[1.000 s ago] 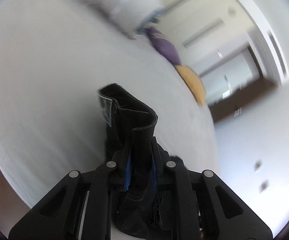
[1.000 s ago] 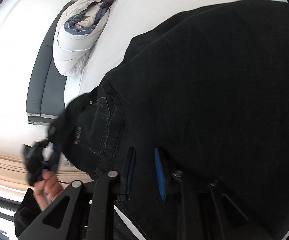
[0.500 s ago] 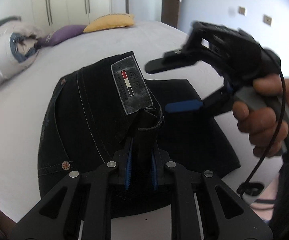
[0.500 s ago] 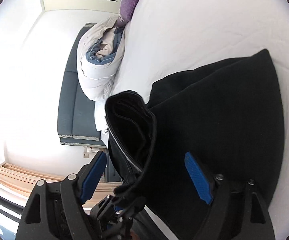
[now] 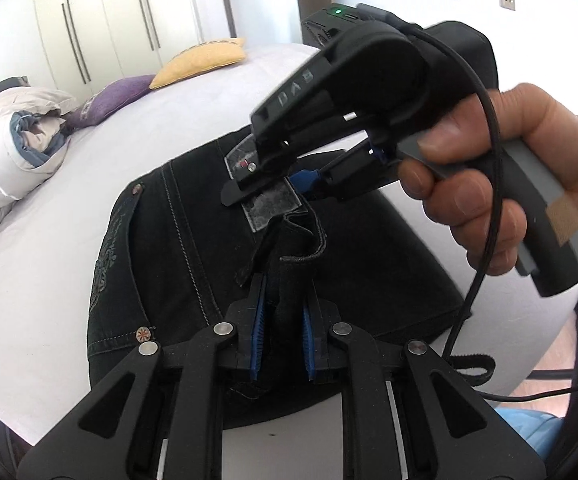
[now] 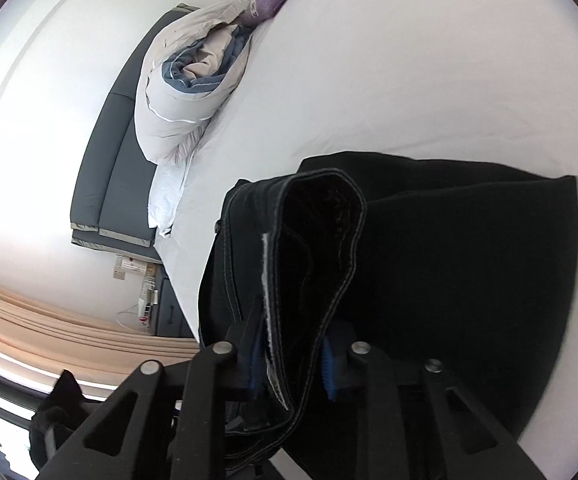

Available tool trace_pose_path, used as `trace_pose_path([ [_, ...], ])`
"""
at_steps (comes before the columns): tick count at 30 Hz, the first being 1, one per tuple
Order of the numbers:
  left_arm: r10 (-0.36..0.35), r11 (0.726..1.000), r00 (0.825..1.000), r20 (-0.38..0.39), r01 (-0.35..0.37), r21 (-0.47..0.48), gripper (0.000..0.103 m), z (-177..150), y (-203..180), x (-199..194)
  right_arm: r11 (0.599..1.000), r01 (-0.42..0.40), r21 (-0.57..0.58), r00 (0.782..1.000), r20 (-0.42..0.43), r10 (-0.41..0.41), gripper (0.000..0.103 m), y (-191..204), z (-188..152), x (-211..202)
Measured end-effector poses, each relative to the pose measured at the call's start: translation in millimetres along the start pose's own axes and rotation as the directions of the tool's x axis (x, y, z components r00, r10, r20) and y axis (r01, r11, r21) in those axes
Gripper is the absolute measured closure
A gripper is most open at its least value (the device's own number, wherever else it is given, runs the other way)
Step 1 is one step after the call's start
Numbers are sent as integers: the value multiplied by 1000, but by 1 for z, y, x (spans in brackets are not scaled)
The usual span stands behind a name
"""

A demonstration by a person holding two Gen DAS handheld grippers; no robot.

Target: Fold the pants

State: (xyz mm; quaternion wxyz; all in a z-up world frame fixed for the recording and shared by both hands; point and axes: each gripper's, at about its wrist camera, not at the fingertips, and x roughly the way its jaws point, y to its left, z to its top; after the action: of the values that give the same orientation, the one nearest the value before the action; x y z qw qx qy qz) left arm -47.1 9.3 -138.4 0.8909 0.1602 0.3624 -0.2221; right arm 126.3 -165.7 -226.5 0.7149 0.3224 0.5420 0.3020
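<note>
Black pants (image 5: 161, 264) lie folded on the white bed (image 5: 41, 208), waistband toward me. My left gripper (image 5: 283, 320) is shut on a raised fold of the waistband. My right gripper (image 5: 285, 184) comes in from the right, held by a hand, and closes on the waistband at its grey leather label (image 5: 269, 210). In the right wrist view the right gripper (image 6: 293, 354) is shut on the thick waistband fold (image 6: 317, 240), with the pants (image 6: 469, 260) spread behind on the bed (image 6: 409, 80).
A rolled white and blue duvet (image 5: 13, 156) lies at the bed's far left, also in the right wrist view (image 6: 189, 92). A purple pillow (image 5: 109, 96) and a yellow pillow (image 5: 205, 60) lie behind. Wardrobes (image 5: 129, 28) stand beyond. A dark headboard (image 6: 117, 160) is at the left.
My right gripper was open beside the waistband; it has moved in and shut on it by the label. The left gripper has kept its hold.
</note>
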Motion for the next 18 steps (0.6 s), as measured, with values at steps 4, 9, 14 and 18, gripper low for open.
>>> trace_pose_path([
  [4,-38,998,999,5,38,58,89,3,-28,-4,999,1,39,1000,31,-2,86,-21,-11,-18],
  [9,-78,993,997,7,77,86,89,8,-53,-3,999,16,34,998,57,-18,87,-38,-20,-46],
  [14,-89,991,996,3,89,98,89,17,-59,8,1000,21,20,997,74,-23,87,-46,-19,-61],
  [18,-103,990,995,-7,103,99,89,15,-47,16,999,14,35,995,99,-17,87,-56,-24,-65],
])
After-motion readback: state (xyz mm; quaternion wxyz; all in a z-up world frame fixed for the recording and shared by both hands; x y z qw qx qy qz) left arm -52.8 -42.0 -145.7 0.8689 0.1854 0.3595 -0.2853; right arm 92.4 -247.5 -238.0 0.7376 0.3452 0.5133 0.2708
